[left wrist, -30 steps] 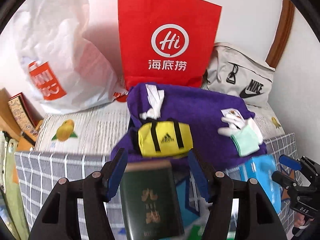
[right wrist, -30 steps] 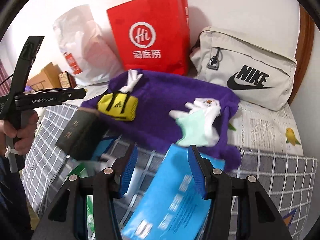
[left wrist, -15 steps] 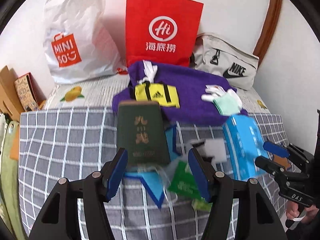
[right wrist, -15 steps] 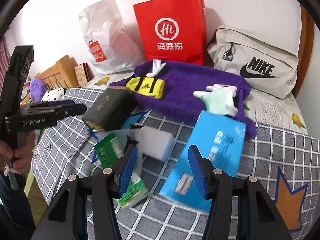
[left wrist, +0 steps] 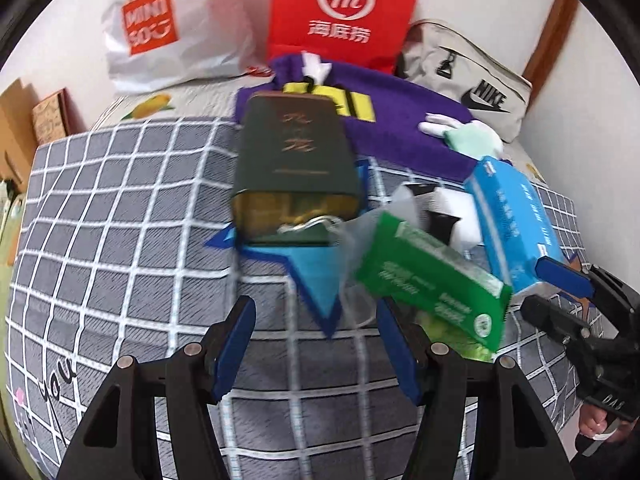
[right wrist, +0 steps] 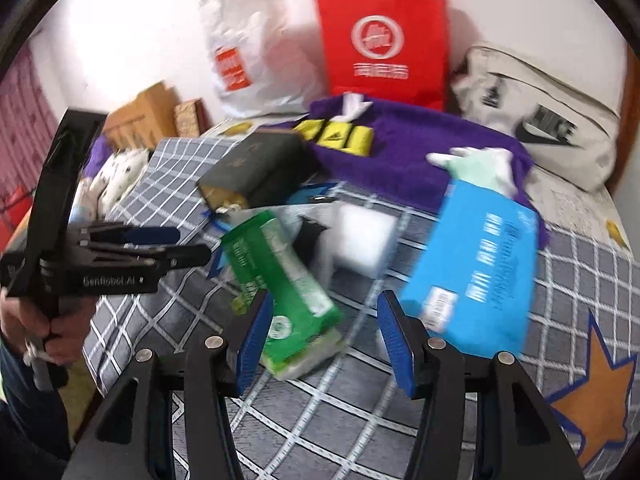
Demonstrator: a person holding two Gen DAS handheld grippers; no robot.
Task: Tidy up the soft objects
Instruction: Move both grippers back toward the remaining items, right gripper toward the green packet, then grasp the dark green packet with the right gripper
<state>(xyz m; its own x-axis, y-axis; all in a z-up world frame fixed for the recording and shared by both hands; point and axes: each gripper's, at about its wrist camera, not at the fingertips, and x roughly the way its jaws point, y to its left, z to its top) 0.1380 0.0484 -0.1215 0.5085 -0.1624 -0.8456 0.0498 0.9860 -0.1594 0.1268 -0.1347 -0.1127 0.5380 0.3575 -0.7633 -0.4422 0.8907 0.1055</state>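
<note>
Two grippers in view, both spread wide, nothing between the fingers. Left gripper (left wrist: 316, 344) low over grey checked bedspread (left wrist: 120, 248), blue pads apart, aimed at dark green tin (left wrist: 294, 148) lying flat with open gold-lined end toward camera. Green tissue pack (left wrist: 432, 280) just right of tin, tilted, blurred, partly over clear plastic wrap. Right gripper (right wrist: 328, 340) also gaping, left pad close to or touching the same green tissue pack (right wrist: 288, 280); contact not clear through blur. Blue tissue pack (right wrist: 476, 264) beside right pad, lying on bedspread, far end against purple towel (right wrist: 420, 152). White foam block (right wrist: 360, 240) between green and blue packs. Yellow mini duffel (right wrist: 340, 134) on purple towel, behind tin. White and mint gloves (right wrist: 480, 164) on towel near blue pack. Red paper bag (right wrist: 384, 44) upright against wall, white plastic bag (right wrist: 248, 52) left of it, grey Nike bag (right wrist: 548, 120) right of it. Left gripper seen from right wrist view at far left, held in a hand (right wrist: 44, 328). Blue star print on bedspread under tin; orange star print (right wrist: 600, 376) at right edge. Cardboard boxes (left wrist: 36, 120) at far left.
</note>
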